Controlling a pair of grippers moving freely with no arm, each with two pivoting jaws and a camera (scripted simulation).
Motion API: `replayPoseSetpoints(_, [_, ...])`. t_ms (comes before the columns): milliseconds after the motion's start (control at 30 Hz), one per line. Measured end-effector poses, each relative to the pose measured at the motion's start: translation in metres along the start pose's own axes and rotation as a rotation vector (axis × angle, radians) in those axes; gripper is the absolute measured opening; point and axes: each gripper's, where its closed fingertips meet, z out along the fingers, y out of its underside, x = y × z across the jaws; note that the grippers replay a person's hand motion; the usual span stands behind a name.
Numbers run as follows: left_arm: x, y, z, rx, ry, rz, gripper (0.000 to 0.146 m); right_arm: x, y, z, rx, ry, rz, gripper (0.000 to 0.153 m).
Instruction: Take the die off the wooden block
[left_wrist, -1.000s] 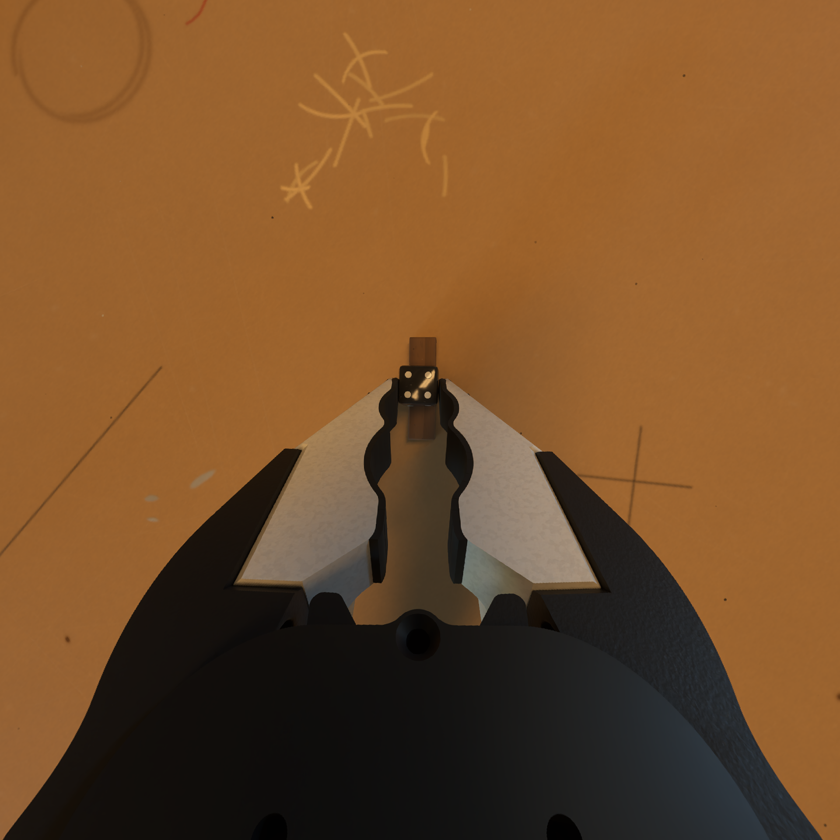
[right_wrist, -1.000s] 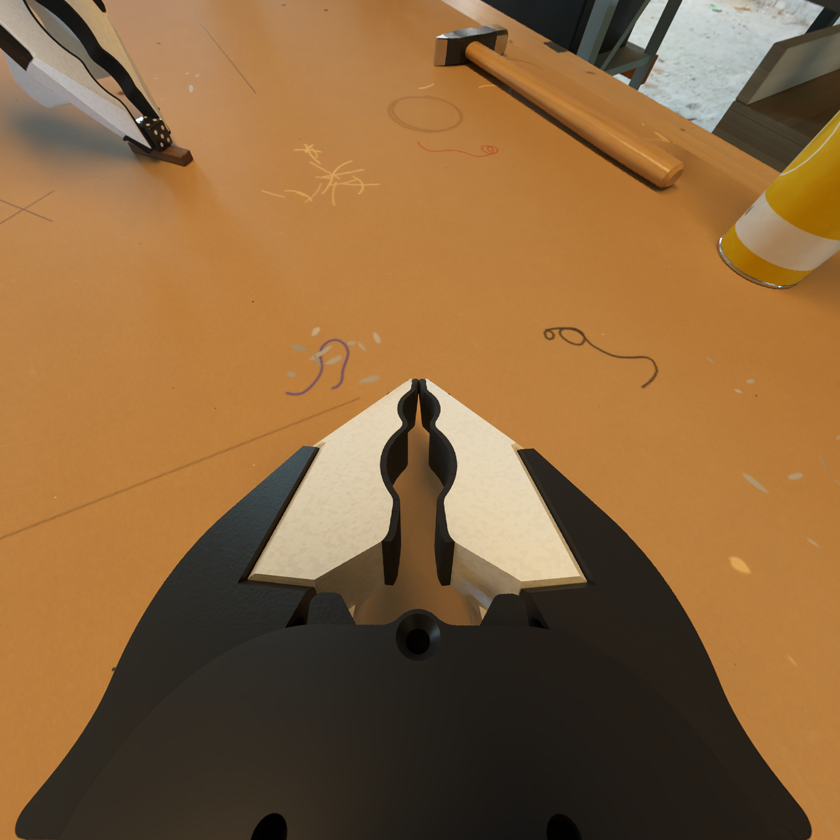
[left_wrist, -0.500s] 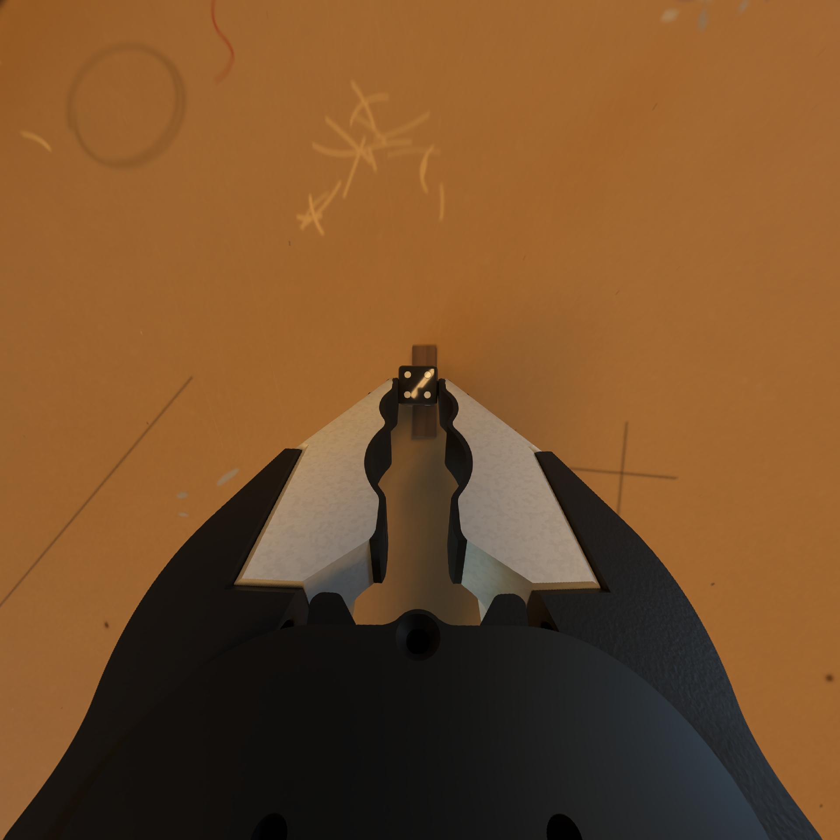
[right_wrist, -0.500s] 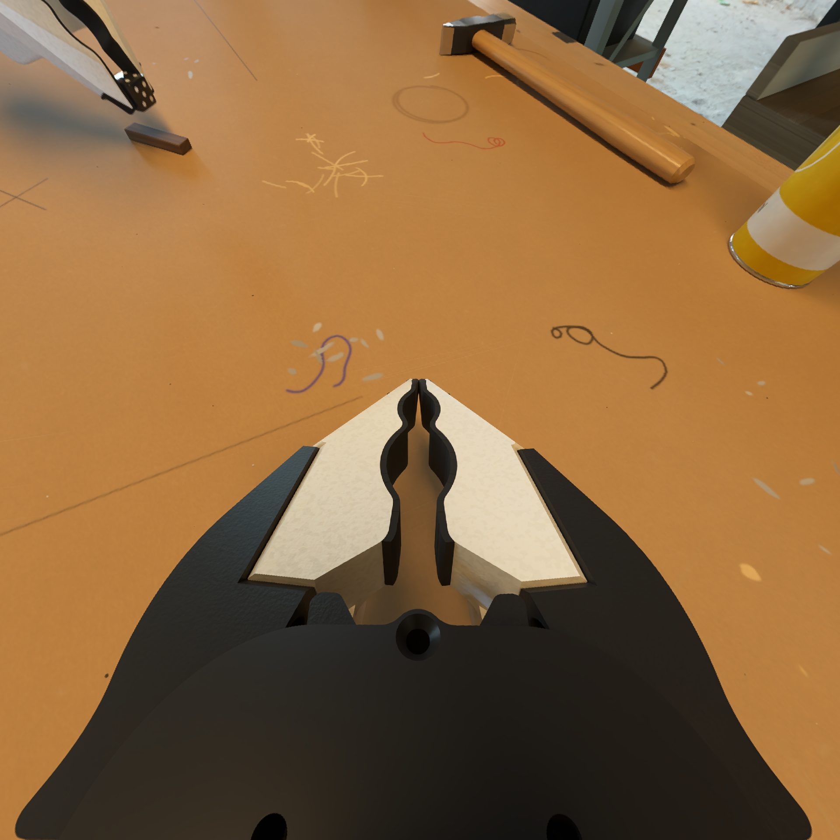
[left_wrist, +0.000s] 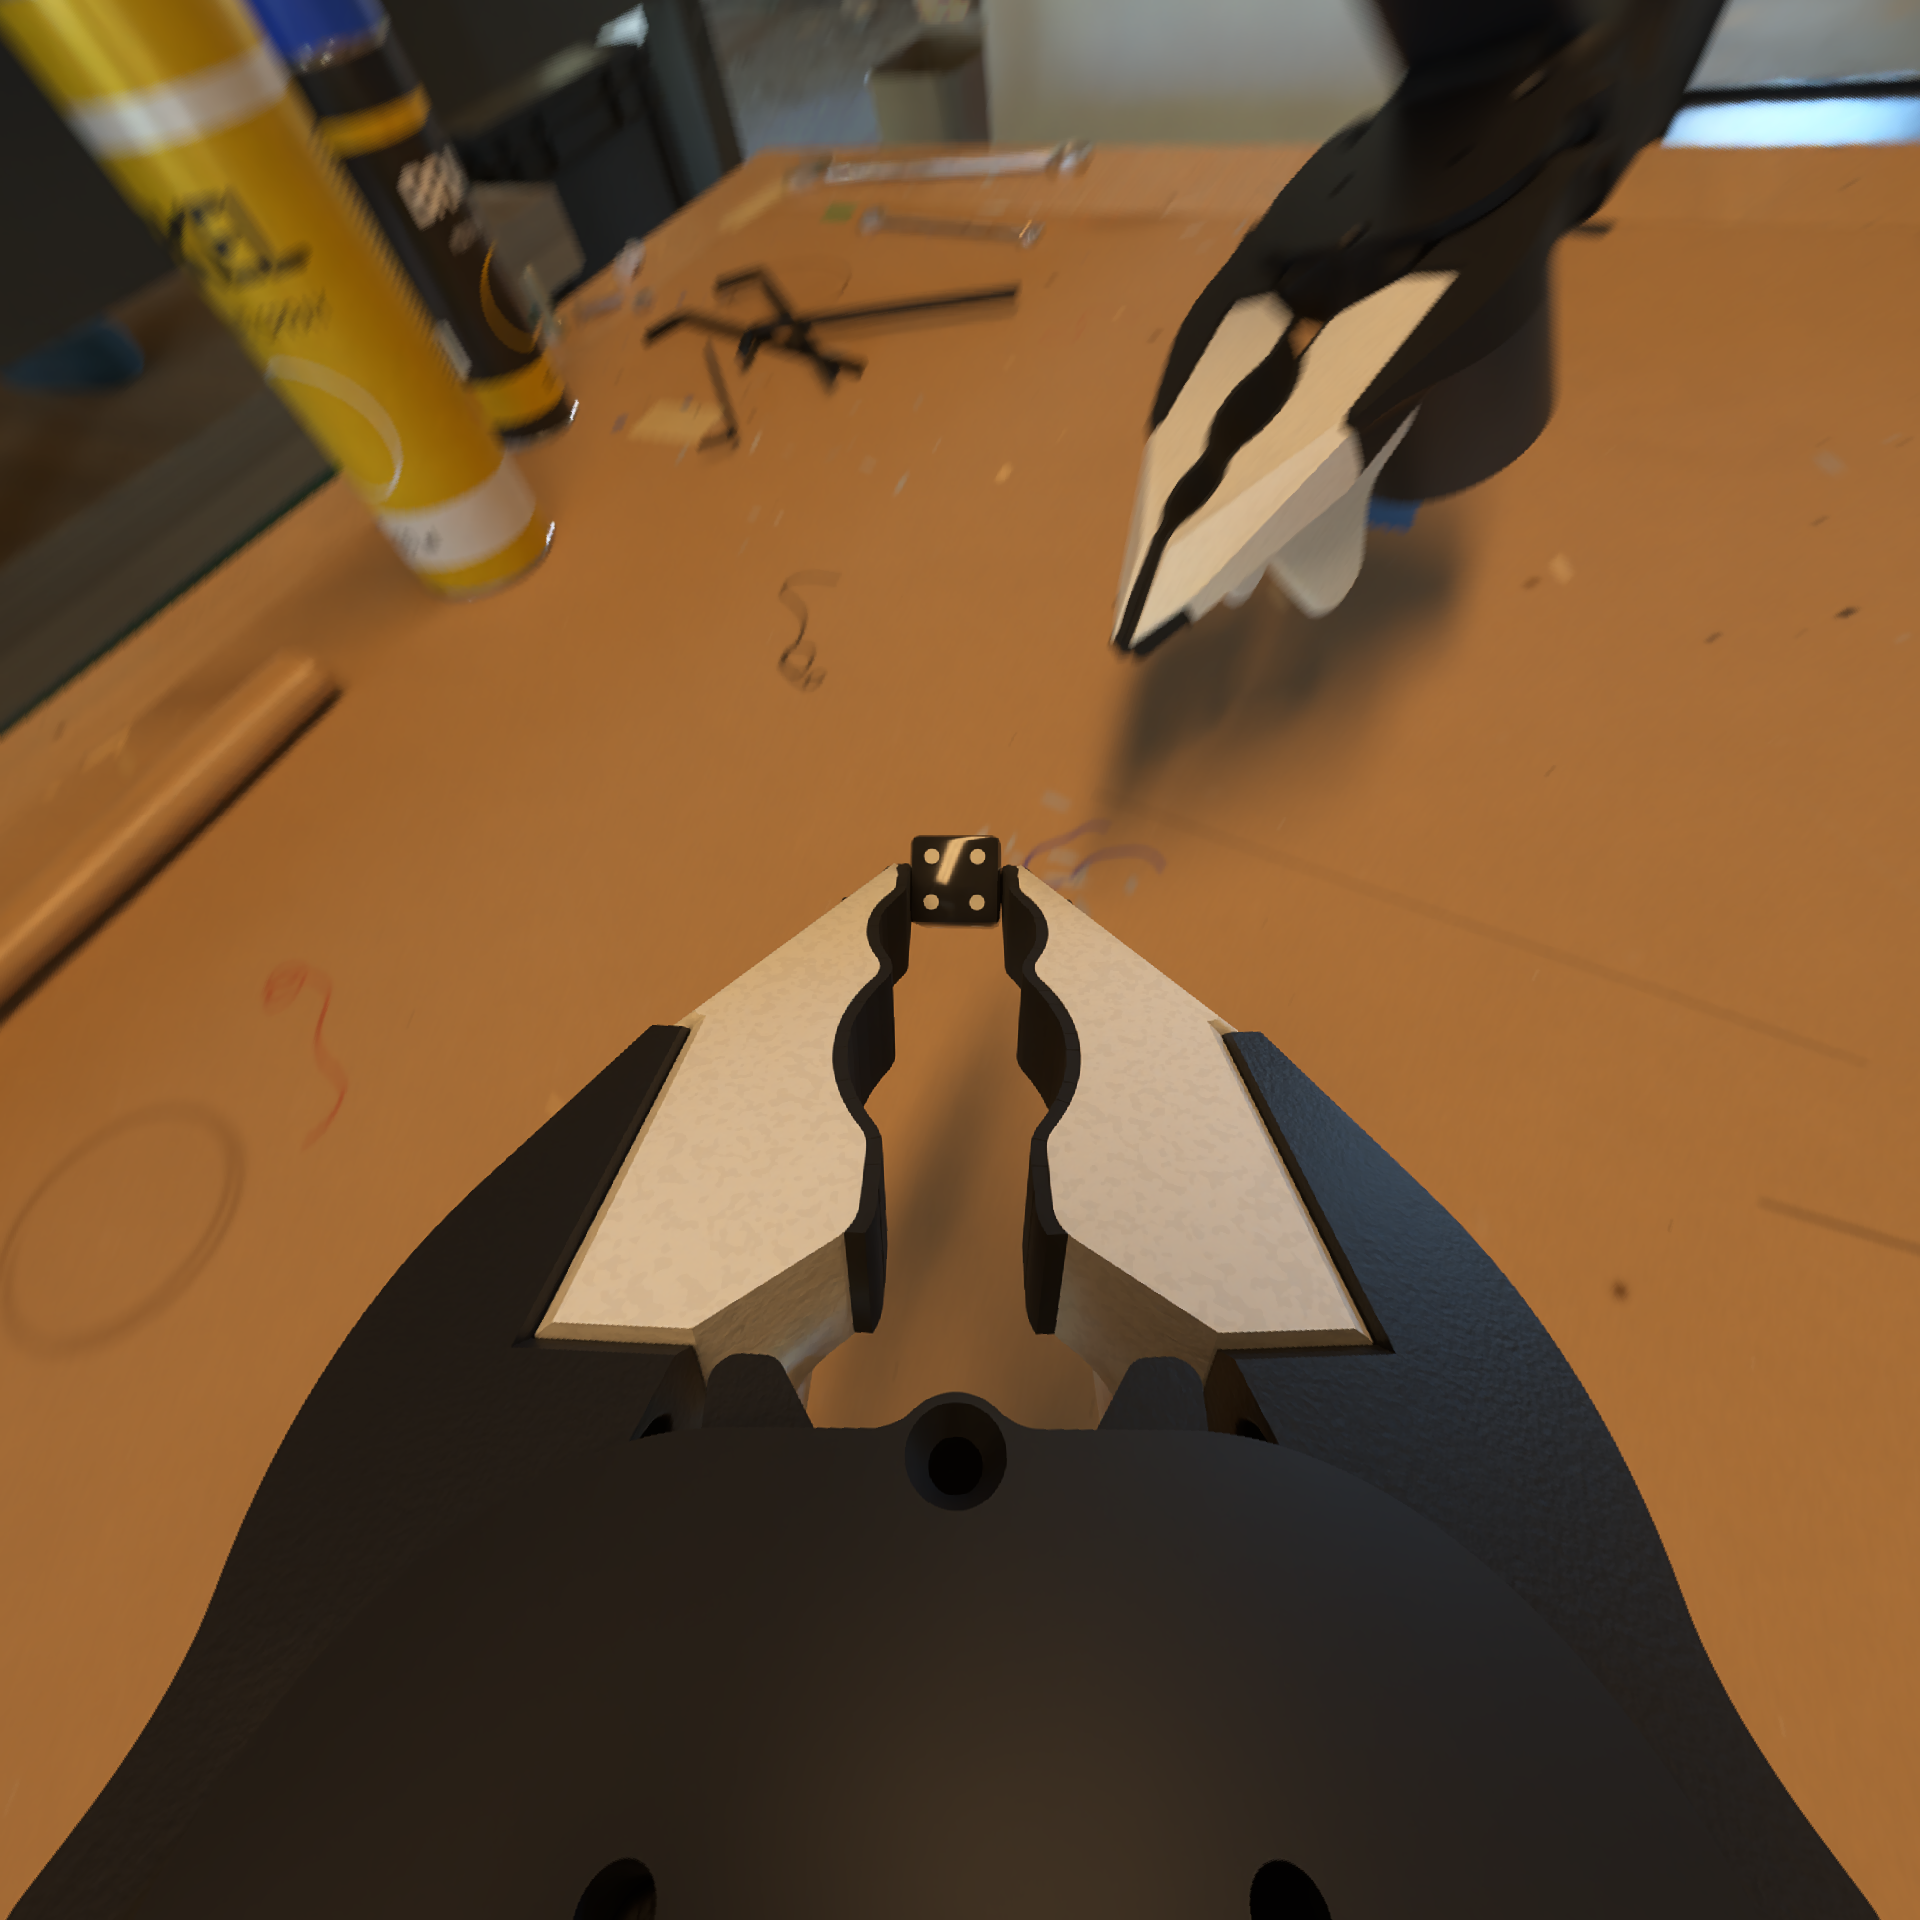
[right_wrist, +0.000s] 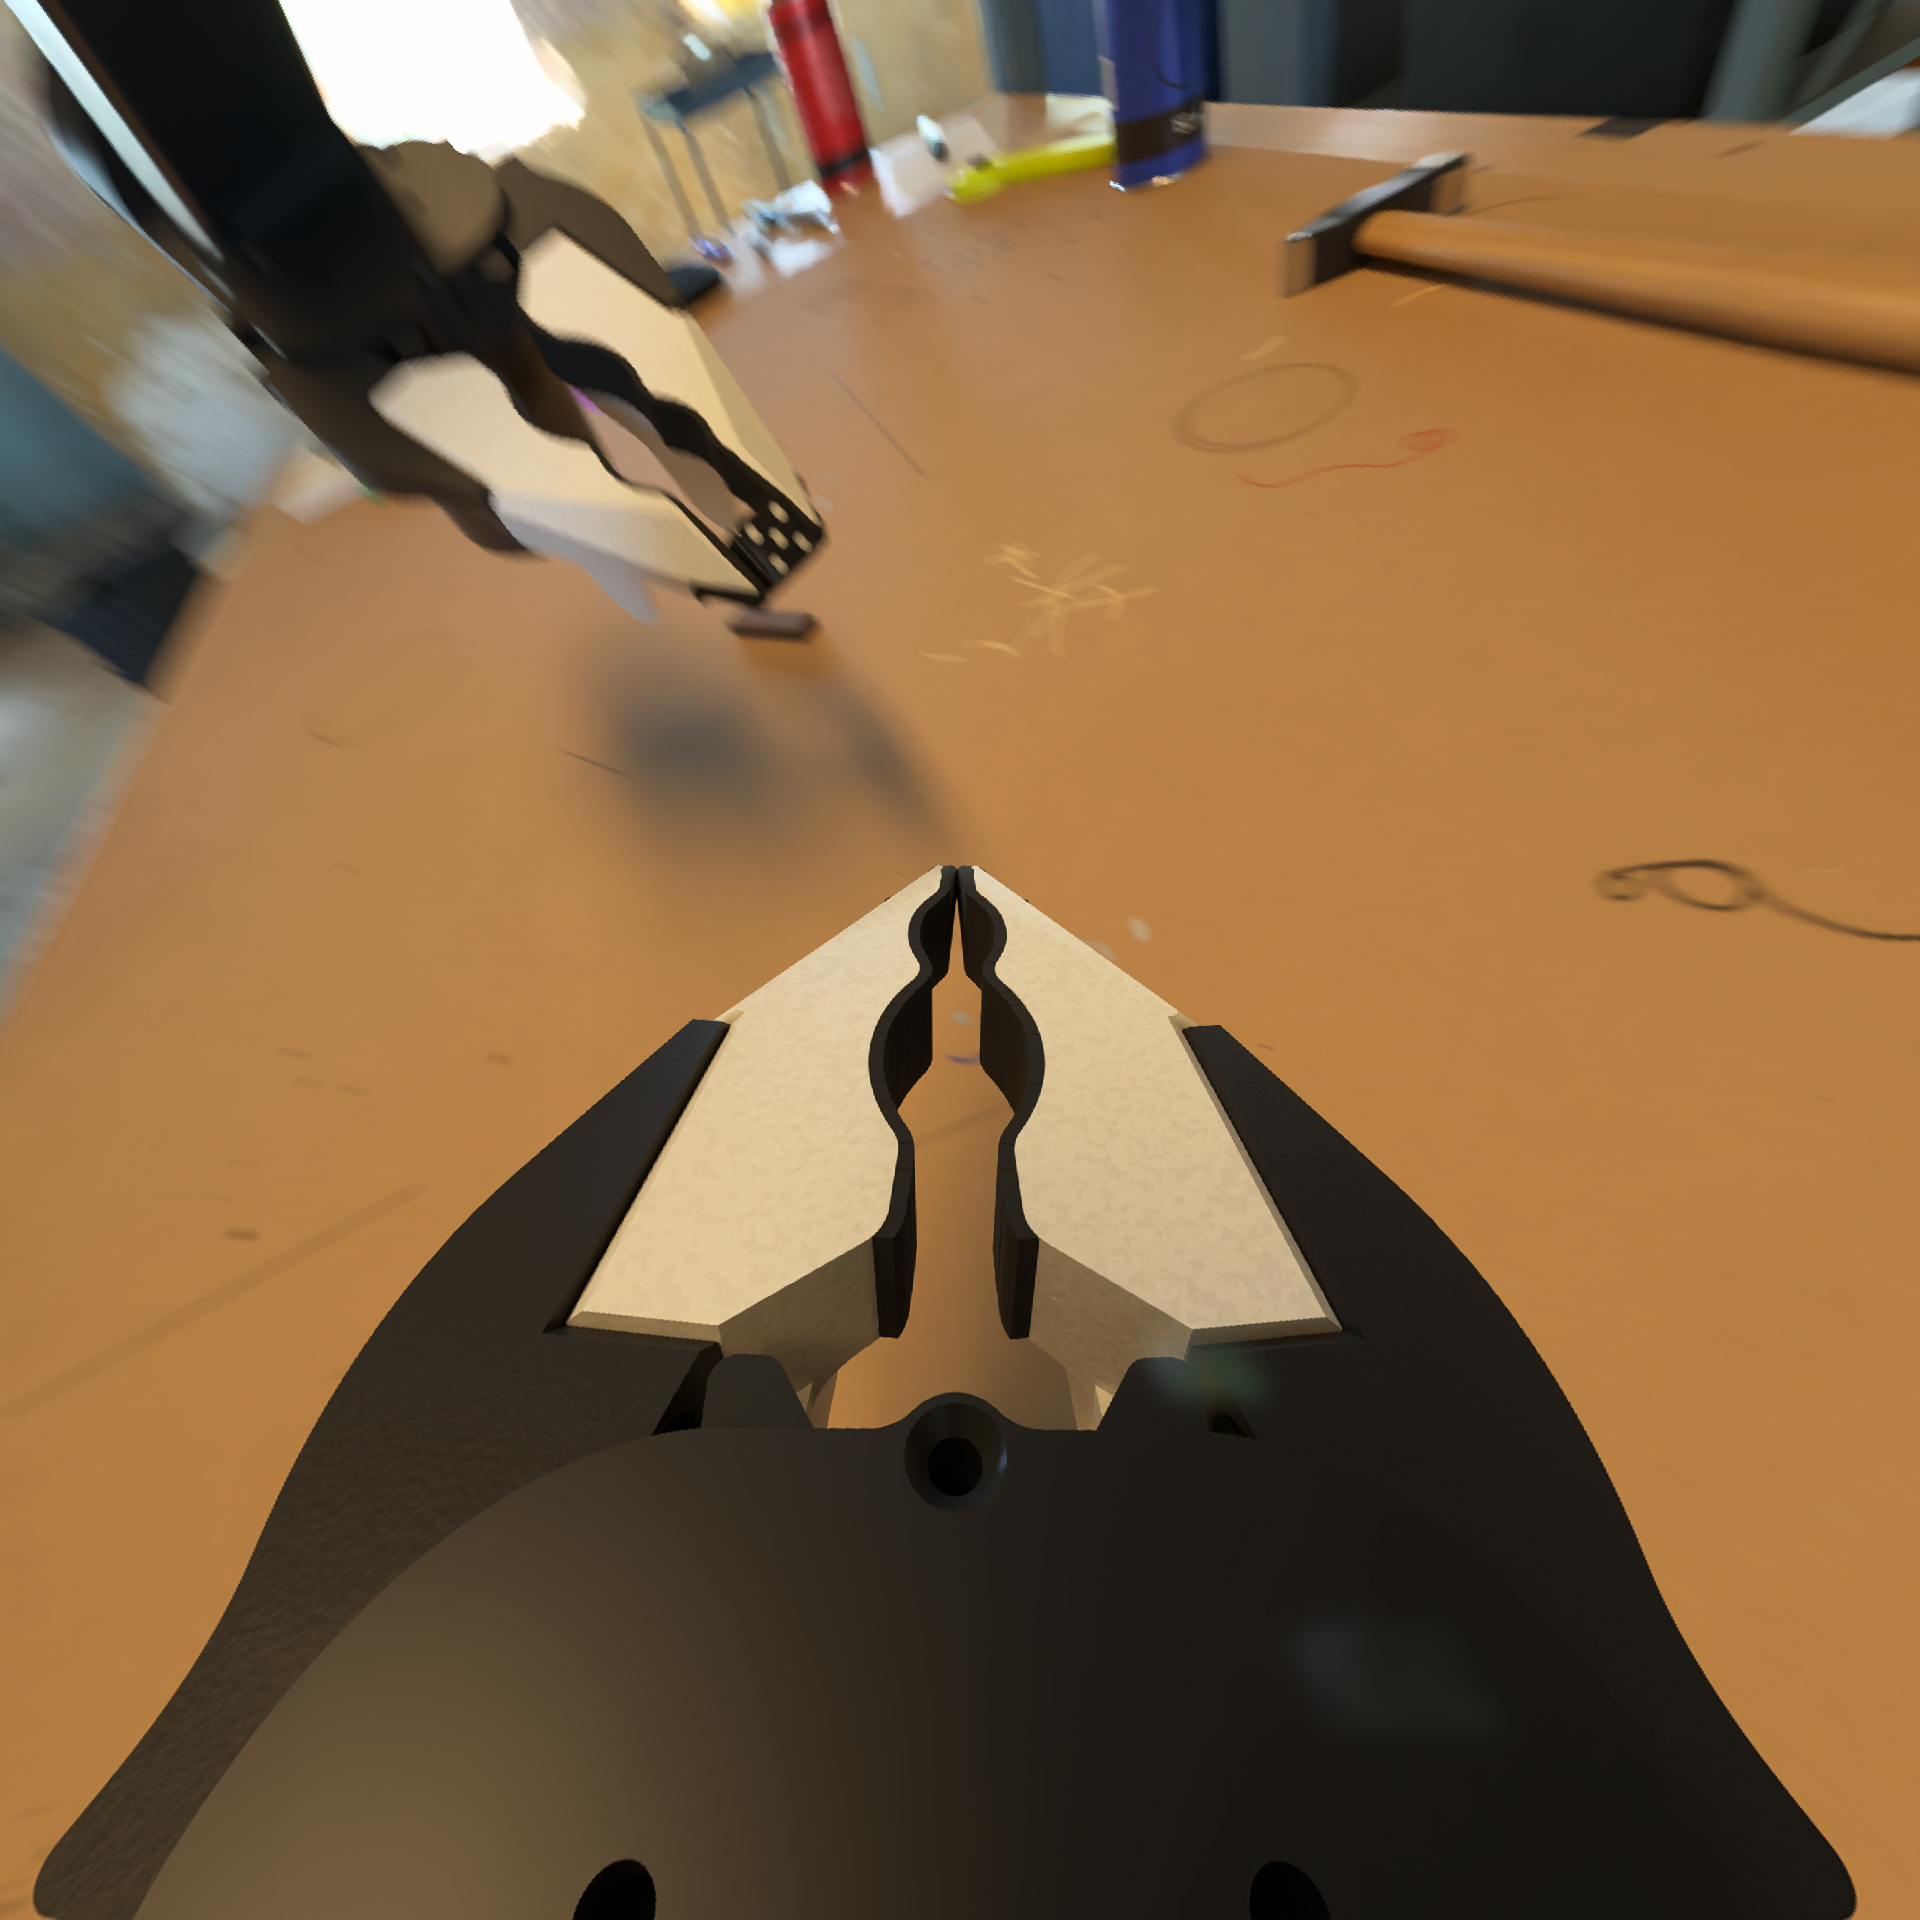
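Observation:
My left gripper (left_wrist: 955, 883) is shut on a small black die (left_wrist: 955, 879) with pale pips, held at the fingertips above the orange table. In the right wrist view the same gripper (right_wrist: 774, 545) holds the die (right_wrist: 781, 540) in the air just above a small dark wooden block (right_wrist: 771, 623) that lies flat on the table. The block is out of sight in the left wrist view. My right gripper (right_wrist: 955, 873) is shut and empty, low over the table; it also shows in the left wrist view (left_wrist: 1132, 634) at the upper right.
A yellow can (left_wrist: 312, 312) and a dark can (left_wrist: 457, 239) stand at the table's far left edge, with black hex keys (left_wrist: 800, 322) and wrenches (left_wrist: 935, 166) behind. A hammer (right_wrist: 1621, 260) lies at the right. A red bottle (right_wrist: 826, 94) and a blue can (right_wrist: 1158, 88) stand far back.
My left gripper has lifted the die off the block and tilted up from looking straight down to looking across the table. My right gripper has swung left and stayed shut.

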Motion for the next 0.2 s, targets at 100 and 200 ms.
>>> replayPoseSetpoints(100, [0.02, -0.031, 0.017, 0.091, 0.053, 0.05, 0.017, -0.017, -0.012, 0.0, 0.052, -0.198, 0.208, 0.009])
replayPoseSetpoints(200, [0.038, -0.054, 0.027, 0.164, 0.077, 0.112, 0.017, -0.031, -0.028, -0.009, 0.151, -0.418, 0.425, 0.018])
